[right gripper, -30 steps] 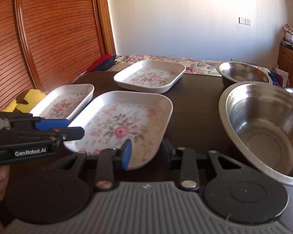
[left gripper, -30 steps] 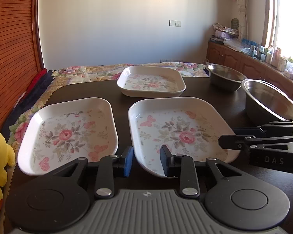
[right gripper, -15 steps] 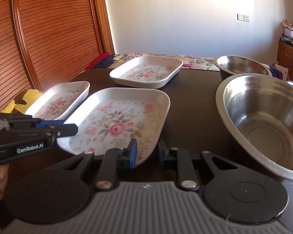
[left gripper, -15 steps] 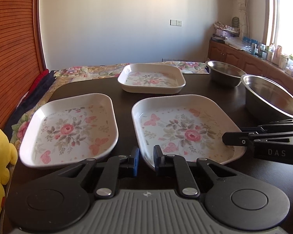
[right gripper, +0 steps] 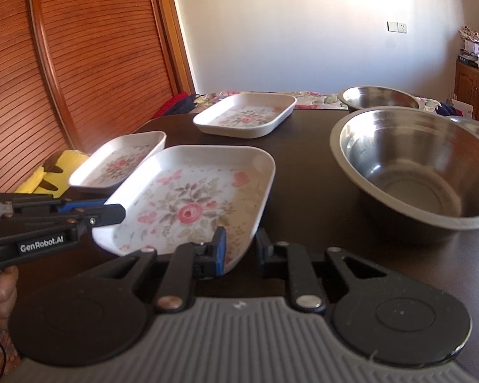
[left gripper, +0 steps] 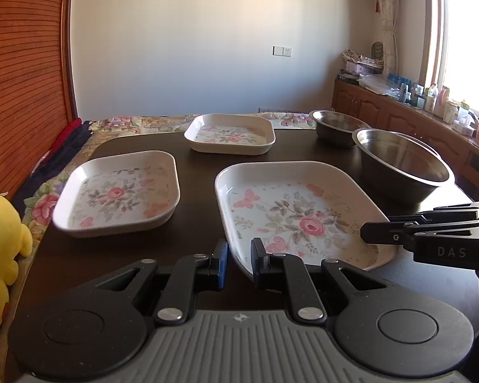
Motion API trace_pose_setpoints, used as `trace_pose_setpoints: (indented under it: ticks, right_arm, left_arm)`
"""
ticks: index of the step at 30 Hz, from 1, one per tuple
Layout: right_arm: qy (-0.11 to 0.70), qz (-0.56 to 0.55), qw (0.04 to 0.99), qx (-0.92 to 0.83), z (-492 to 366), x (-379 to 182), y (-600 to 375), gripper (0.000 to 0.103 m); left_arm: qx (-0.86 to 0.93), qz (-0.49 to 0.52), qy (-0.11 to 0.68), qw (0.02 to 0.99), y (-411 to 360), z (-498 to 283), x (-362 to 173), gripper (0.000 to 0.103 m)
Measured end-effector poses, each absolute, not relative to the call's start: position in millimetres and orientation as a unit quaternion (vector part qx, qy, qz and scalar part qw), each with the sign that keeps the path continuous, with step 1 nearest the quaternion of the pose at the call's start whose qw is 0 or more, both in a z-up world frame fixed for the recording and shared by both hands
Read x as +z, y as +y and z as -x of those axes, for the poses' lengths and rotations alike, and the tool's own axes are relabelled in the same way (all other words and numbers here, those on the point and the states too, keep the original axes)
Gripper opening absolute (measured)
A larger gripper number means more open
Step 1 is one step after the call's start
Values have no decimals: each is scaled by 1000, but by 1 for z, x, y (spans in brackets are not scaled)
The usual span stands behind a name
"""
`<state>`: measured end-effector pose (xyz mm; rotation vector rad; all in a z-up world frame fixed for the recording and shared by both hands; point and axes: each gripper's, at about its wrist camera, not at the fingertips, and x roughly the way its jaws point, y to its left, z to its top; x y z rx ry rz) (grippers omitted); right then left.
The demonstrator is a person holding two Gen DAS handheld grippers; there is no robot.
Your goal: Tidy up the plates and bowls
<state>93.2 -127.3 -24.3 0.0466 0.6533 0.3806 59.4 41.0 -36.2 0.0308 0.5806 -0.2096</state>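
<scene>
Both grippers' jaws have just closed onto the near rim of the large white floral rectangular plate [left gripper: 290, 210] on the dark brown table [left gripper: 201, 159]: left gripper [left gripper: 238, 263] at its left corner, right gripper [right gripper: 239, 249] at its right.

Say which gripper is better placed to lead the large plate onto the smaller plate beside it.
Probably left. The right gripper and the left gripper have just closed on the large plate at its near rim, but the left holds the side nearest the smaller plate.
</scene>
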Motion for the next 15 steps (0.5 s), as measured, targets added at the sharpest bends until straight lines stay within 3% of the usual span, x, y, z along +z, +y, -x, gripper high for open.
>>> trace_pose_setpoints:
  ticks: [15]
  right_arm:
    - [330,-9,916,228,-45,-26,-122,21]
  left_arm:
    - [-90,-36,295,951,48,-18,-41,17]
